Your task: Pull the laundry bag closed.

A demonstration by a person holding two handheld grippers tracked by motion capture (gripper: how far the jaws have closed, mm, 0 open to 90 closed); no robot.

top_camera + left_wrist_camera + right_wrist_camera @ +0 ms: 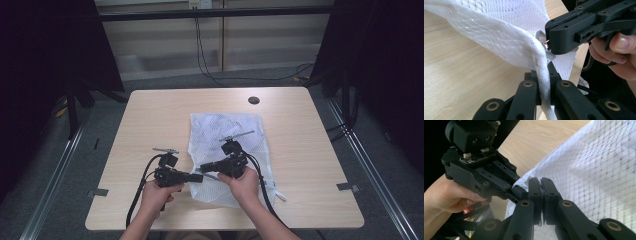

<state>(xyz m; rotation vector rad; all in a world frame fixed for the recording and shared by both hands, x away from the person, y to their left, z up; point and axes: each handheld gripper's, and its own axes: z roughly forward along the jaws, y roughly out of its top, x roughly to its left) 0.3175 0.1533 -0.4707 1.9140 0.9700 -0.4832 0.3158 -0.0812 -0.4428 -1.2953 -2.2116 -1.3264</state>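
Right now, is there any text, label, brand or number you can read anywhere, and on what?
None can be read.
White mesh bag: no print or tag visible.
Left gripper and right gripper: plain black, no markings.
Small circuit board on the left gripper: too small to read.

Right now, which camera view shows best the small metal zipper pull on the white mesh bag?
The left gripper view: the zipper pull shows close, clamped by the right gripper beside the bag's edge. The high view gives the whole mesh bag but the pull is too small there. In the right gripper view it cannot be made out.
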